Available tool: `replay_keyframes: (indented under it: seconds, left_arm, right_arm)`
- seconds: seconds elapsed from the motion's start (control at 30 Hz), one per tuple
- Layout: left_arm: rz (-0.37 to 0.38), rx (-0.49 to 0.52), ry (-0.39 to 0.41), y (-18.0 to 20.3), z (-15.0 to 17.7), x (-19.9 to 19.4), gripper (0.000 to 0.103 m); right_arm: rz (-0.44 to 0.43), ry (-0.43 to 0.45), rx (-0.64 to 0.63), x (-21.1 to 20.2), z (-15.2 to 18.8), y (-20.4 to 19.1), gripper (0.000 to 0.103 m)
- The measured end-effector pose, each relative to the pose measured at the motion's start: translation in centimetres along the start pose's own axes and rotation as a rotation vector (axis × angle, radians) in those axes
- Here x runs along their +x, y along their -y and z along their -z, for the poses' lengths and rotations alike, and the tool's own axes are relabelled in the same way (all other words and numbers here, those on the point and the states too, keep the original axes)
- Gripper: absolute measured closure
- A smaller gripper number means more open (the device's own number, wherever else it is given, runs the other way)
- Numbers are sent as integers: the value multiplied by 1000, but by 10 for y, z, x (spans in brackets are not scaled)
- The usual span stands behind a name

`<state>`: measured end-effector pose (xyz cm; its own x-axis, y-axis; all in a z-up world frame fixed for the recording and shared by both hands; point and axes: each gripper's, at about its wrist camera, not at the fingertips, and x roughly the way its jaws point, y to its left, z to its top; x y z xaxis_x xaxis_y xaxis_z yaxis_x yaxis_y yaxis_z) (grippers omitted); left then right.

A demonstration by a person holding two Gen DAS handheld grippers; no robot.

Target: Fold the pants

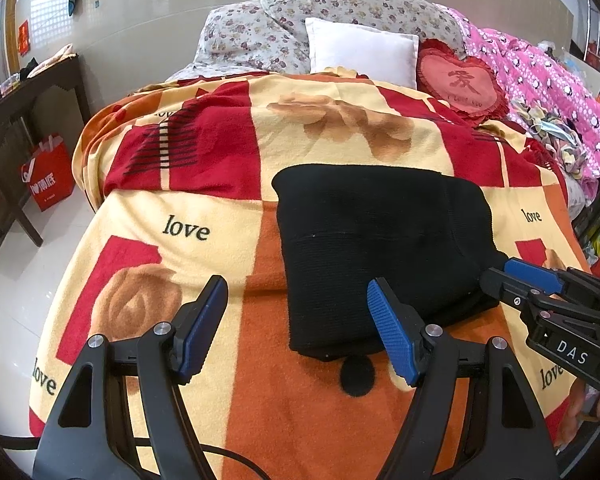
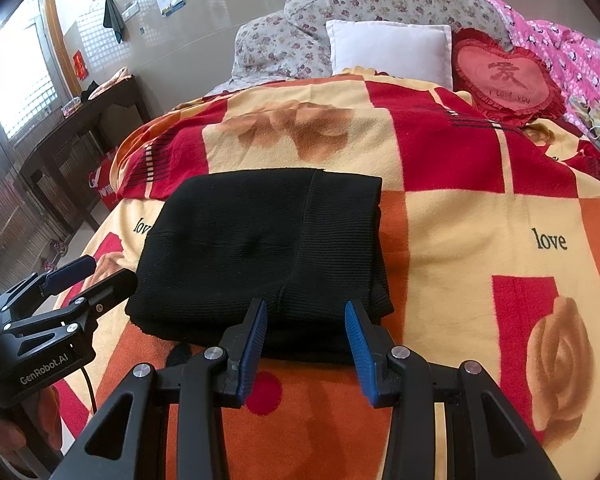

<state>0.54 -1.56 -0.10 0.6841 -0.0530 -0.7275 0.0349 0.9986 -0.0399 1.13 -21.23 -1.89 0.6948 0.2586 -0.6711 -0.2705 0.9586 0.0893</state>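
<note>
We have open blanket (image 1: pixel 228 216) to the left of the folded black pants (image 1: pixel 380 248) and more on their right in the right wrist view. Beyond the pants, bare blanket runs up to the white pillow (image 1: pixel 362 50) and heart cushion (image 1: pixel 458 82), which block the far end. The right gripper (image 1: pixel 496 274) crowds the pants' right corner; the left gripper (image 2: pixel 100 270) flanks their left edge.

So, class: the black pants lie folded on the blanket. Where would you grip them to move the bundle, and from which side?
Probably grip the black pants at the near stacked edge, coming from the front with the right gripper. The layers there overhang slightly on the blanket, so one pad could slip under and pinch all layers together.
</note>
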Motion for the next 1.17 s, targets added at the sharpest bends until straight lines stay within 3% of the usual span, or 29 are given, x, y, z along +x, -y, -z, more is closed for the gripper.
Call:
replay_keyframes:
  seconds: [0.87, 1.17]
  left_arm:
    - [-3, 4, -11, 0, -1, 1, 30]
    - [-2, 21, 31, -1, 2, -5, 30]
  right_arm:
    - [2, -14, -7, 3, 2, -1, 63]
    - [-2, -17, -7, 3, 2, 1, 63]
